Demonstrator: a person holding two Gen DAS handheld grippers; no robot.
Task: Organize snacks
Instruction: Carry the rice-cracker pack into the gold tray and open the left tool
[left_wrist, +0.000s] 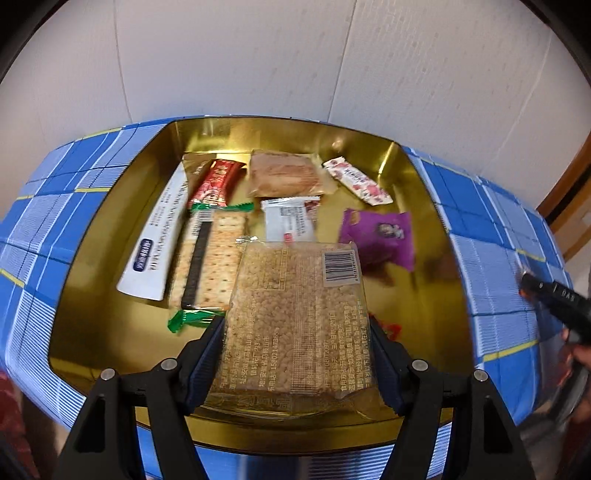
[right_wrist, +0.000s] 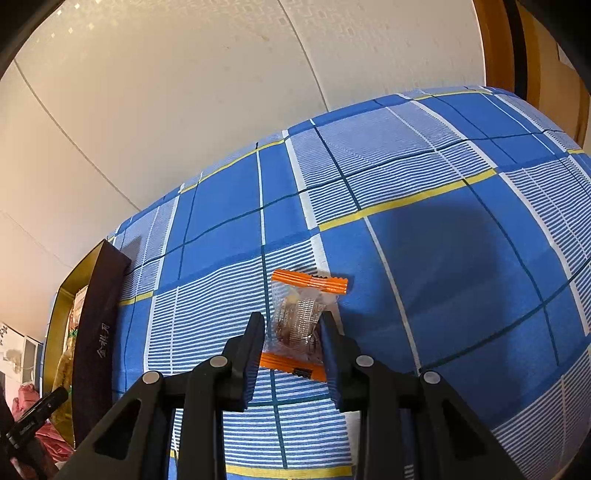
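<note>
Black jaws of the left gripper (left_wrist: 297, 343) point steeply down over a gold tin (left_wrist: 417, 177), standing fairly wide, their pads pressed against the long edges of a clear-wrapped puffed-grain bar (left_wrist: 295, 314). Bar hangs lengthwise away from the camera, barcode at its far right corner, printed text along the near half; held over the tin's near side.

Tin interior, seen from the left wrist: white flat sachet (left_wrist: 157, 236) at left, cracker pack with green ends (left_wrist: 210, 258) beside it, red wrapper (left_wrist: 216, 181) behind that, brown pastry pack (left_wrist: 284, 173) toward the back, pink-and-white candy bar (left_wrist: 356, 181) at back right, small white packet (left_wrist: 290, 218) in the middle, purple packet (left_wrist: 380, 236) at right. Slight motion blur over the contents.

Right gripper (right_wrist: 291, 328) also angled downward, over the blue checked cloth (right_wrist: 443, 258) well to the right of the tin. Jaws nearly together, closed on the sides of a small clear candy packet (right_wrist: 301, 317) with orange crimped ends; packet lies on or just at the cloth, contact unclear. Dark contents show through the wrapper.

Tin's dark outer wall (right_wrist: 96, 339) with pale lettering sits at the left edge of the right wrist view.
</note>
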